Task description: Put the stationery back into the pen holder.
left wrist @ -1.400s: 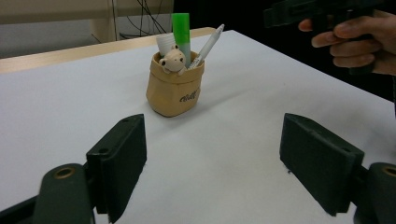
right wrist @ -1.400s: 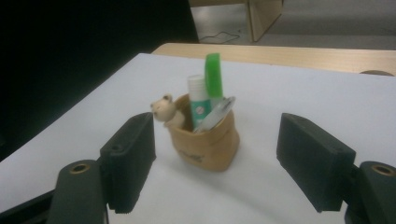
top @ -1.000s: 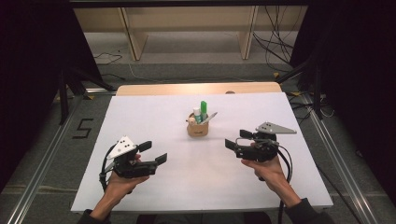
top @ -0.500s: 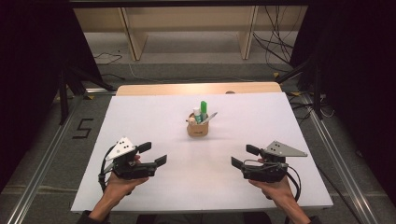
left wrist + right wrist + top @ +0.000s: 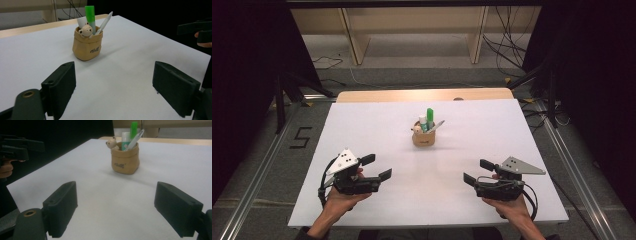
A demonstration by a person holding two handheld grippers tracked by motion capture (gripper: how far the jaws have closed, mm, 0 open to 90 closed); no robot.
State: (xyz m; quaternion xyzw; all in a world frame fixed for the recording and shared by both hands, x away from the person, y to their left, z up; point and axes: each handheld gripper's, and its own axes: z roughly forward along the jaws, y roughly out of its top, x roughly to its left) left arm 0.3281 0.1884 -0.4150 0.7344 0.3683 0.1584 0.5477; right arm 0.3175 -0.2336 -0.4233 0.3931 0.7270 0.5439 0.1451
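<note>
Gripper pair, left [image 5: 379, 167] and right [image 5: 475, 171], both spread and empty, pen pouch [image 5: 424, 136] contents partly hidden

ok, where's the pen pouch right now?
In the high view the pouch stands upright near the middle of the white table, a bit toward the far edge. It is ahead of and between the left gripper and right gripper, touching neither.

The right gripper [image 5: 116, 210] has its fingers [image 5: 60, 207] spread wide over the white surface [image 5: 82, 170], nothing between them. Ahead stands a tan pouch [image 5: 125, 161] holding a green marker [image 5: 134, 127], pen [image 5: 135, 137] and bear figure [image 5: 112, 143].
</note>
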